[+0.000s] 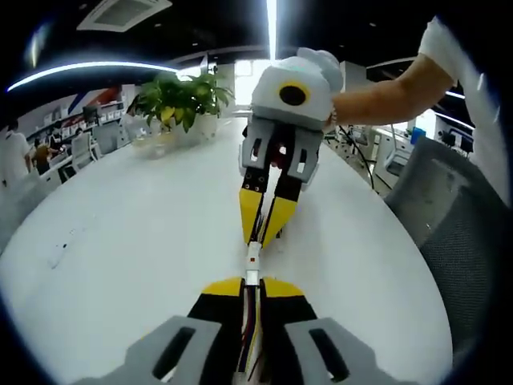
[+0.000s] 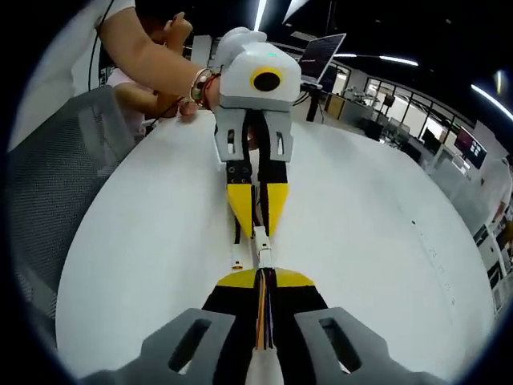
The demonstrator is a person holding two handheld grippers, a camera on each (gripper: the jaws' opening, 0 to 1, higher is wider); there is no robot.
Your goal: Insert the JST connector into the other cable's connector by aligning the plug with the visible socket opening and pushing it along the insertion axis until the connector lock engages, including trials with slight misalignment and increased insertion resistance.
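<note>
With the left tongs [image 1: 250, 282] closed on one cable's plug [image 1: 252, 277] and the right tongs [image 2: 264, 277] closed on the other cable's socket [image 2: 262, 258], tip to tip above the white counter [image 1: 120, 241], we should keep both housings in line and press straight until the lock seems to catch.

An open-plan office or lab: a large white surface [image 1: 120, 241], a potted plant [image 1: 178, 100], mesh office chairs [image 2: 60, 168], ceiling strip lights [image 1: 271, 24], and rows of desks with monitors [image 2: 321, 54] behind.
</note>
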